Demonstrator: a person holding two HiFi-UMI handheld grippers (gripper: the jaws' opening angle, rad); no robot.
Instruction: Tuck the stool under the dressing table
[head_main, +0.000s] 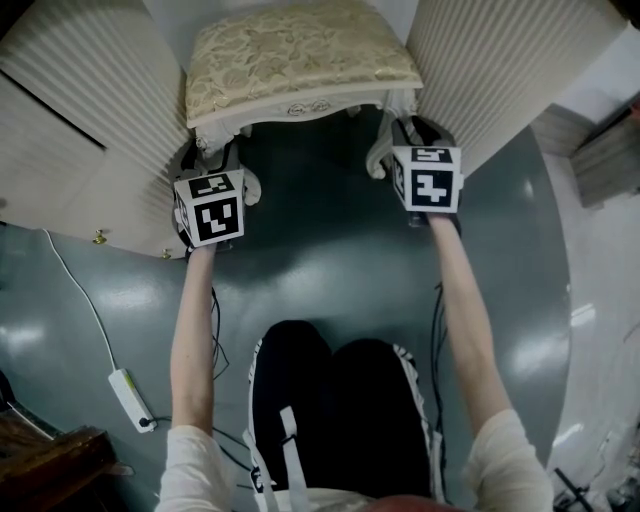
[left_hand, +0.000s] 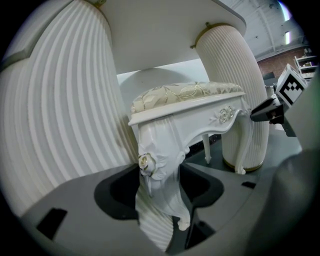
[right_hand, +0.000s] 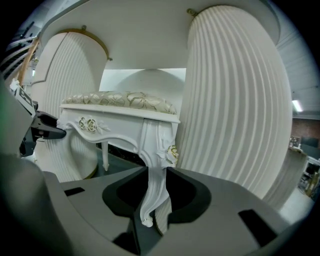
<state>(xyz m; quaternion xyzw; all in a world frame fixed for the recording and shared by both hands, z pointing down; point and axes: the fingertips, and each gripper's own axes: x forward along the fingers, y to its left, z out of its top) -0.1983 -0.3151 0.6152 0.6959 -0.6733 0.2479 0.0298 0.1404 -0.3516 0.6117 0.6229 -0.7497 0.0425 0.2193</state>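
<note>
Stool (head_main: 300, 60) close between dressing-table pedestals (head_main: 500, 70)

stool (head_main: 300, 55) between pedestals (head_main: 500, 70), seemingly under tabletop (left_hand: 165, 30)

The right gripper (right_hand: 152, 200) has its fingers (right_hand: 192, 192) clamped on the stool's (right_hand: 120, 112) curved white leg (right_hand: 154, 182), just below a carved rose. The cushioned stool stands between two ribbed pedestals (right_hand: 235, 110), with the dressing table's top (right_hand: 145, 35) overhead. At the left edge, the left gripper (right_hand: 55, 133) points at the stool's other front corner.

glossy grey floor (head_main: 330, 270) with a white power strip (head_main: 131, 398).
</note>
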